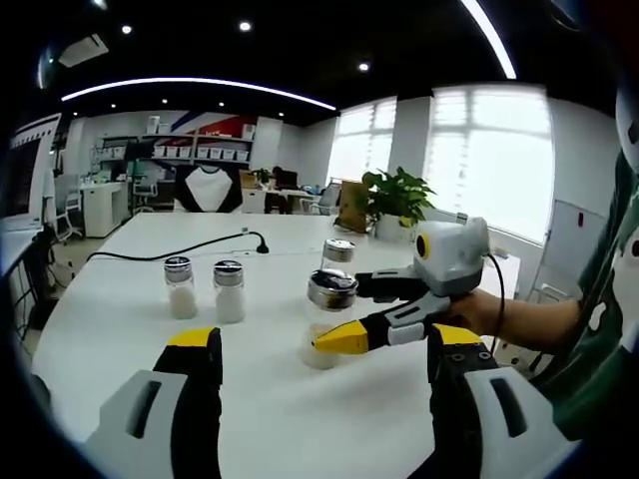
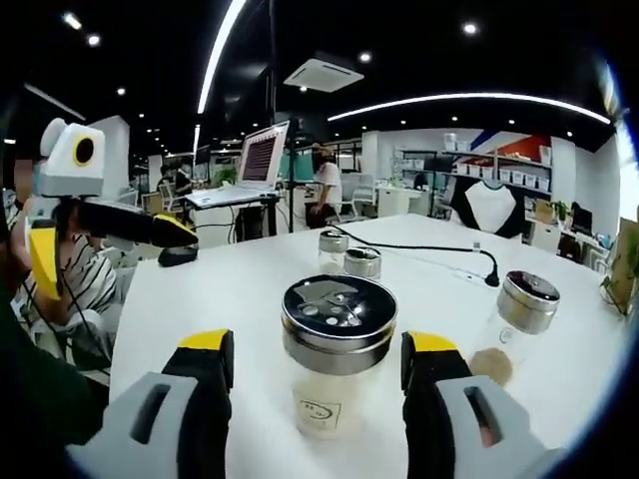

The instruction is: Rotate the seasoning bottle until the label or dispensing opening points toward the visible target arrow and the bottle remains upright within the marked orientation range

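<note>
In the left gripper view, my left gripper [image 1: 324,349] rises from the bottom with its yellow-tipped jaws wide apart and nothing between them. Ahead of it on the white tabletop [image 1: 120,329] stands the seasoning bottle [image 1: 328,317], upright, clear with pale contents and a shiny metal cap. My right gripper [image 1: 344,311] reaches in from the right, one jaw on each side of the bottle, a black one by the cap and a yellow-tipped one lower by the body; I cannot tell whether they press on the glass. Further left stand two small shakers [image 1: 204,289], side by side and upright. Another bottle [image 1: 337,255] stands behind the seasoning bottle. A black cable [image 1: 180,248] runs across the far part of the tabletop, and a potted plant [image 1: 397,200] sits beyond by the windows.

In the right gripper view, the seasoning bottle [image 2: 337,364] stands upright between my right gripper's [image 2: 318,364] jaws, its perforated cap facing up and a small label on the side toward me. A gap shows on each side between jaw and glass, so the jaws are apart, not clamped. To the right stands a second metal-capped bottle [image 2: 521,314], tilted in this fisheye picture. The two small shakers [image 2: 347,256] stand behind, near the cable [image 2: 429,248]. My left gripper [image 2: 105,235] hangs at the left, off the tabletop [image 2: 200,299].
</note>
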